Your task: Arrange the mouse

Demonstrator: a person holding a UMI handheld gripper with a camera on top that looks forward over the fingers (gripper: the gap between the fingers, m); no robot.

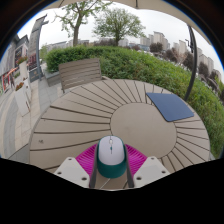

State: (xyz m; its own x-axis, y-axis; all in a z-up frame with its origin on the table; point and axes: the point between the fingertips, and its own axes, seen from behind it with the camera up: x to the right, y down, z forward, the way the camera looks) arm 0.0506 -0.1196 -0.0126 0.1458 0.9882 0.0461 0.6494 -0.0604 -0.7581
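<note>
A white computer mouse (111, 152) with a dark teal rear band sits between my gripper's (111, 165) two fingers, its nose pointing away toward the table's middle. Both magenta pads (86, 157) press against its sides, so the fingers are shut on it. It is held low over the near edge of a round wooden slatted table (90, 120). A dark blue mouse mat (170, 105) lies flat on the table beyond and to the right of the fingers, with nothing on it.
A wooden bench (80, 72) stands beyond the table on the left. A green hedge (150, 65) runs behind the table, with trees and buildings farther off. Paved ground (20, 110) lies to the left.
</note>
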